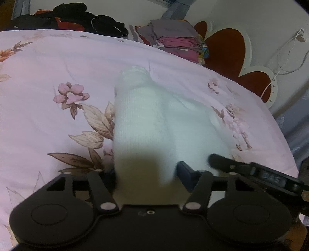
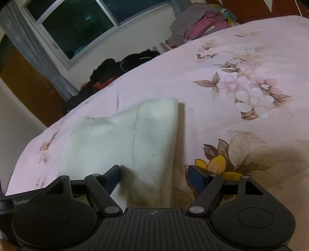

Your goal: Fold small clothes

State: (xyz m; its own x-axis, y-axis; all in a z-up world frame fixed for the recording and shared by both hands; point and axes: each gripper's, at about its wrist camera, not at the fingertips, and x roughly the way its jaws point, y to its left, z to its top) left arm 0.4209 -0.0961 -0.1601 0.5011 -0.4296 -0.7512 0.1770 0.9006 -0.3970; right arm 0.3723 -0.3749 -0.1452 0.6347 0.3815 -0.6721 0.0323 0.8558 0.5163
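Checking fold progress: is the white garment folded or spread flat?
Not flat: the white garment is bunched and lifted off the floral bedsheet. Whether folded, cannot tell.

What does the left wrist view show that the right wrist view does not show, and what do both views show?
Only the left wrist view: the right gripper reaching in from the side, a red heart-shaped headboard, and a white cable.

Only the right wrist view: a window with a grey curtain.

Both: the white garment between the viewing gripper's fingers, the pink floral bedcover, dark clothes, and a folded pile.
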